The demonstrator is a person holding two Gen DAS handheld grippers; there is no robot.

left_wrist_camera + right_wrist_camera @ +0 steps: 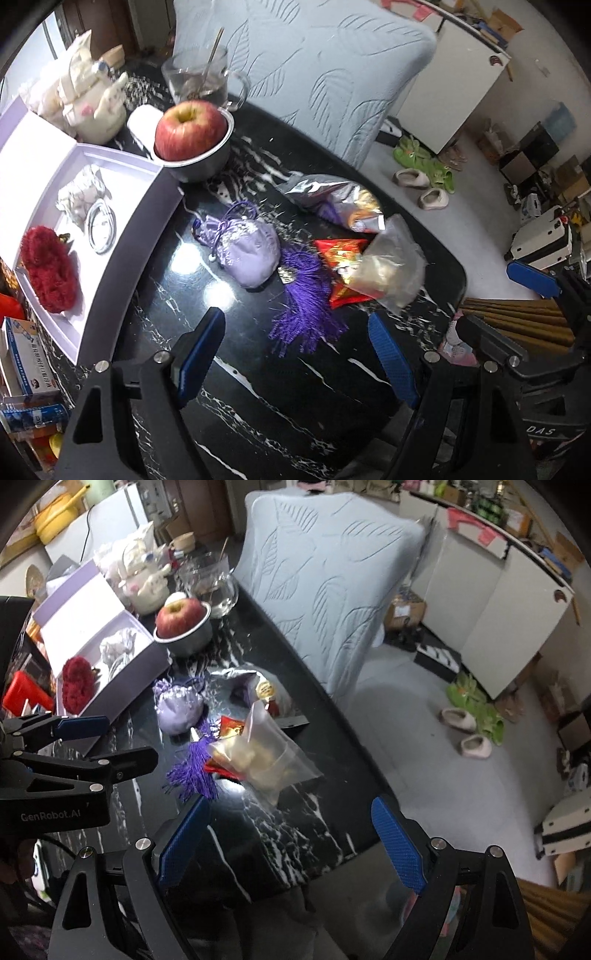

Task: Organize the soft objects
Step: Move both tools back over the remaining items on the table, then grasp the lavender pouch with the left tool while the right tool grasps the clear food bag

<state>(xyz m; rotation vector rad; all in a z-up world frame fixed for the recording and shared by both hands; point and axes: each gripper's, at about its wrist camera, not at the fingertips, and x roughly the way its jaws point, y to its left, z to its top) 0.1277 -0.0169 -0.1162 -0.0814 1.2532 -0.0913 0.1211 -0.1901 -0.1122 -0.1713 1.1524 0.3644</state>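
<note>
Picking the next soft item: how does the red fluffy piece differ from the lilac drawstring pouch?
The red fluffy piece lies inside the white box; the lilac drawstring pouch sits on the black marble table. The piece is shaggy and dark red, the pouch smooth, shiny and pale purple with a cord. Neither is held.

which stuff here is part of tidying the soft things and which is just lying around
Part of the job:
- lavender drawstring pouch
- purple tassel
- red fluffy item in the open white box
- left gripper, open
- right gripper, open

Just lying about:
- apple in a metal bowl
- glass mug
- snack packets
</note>
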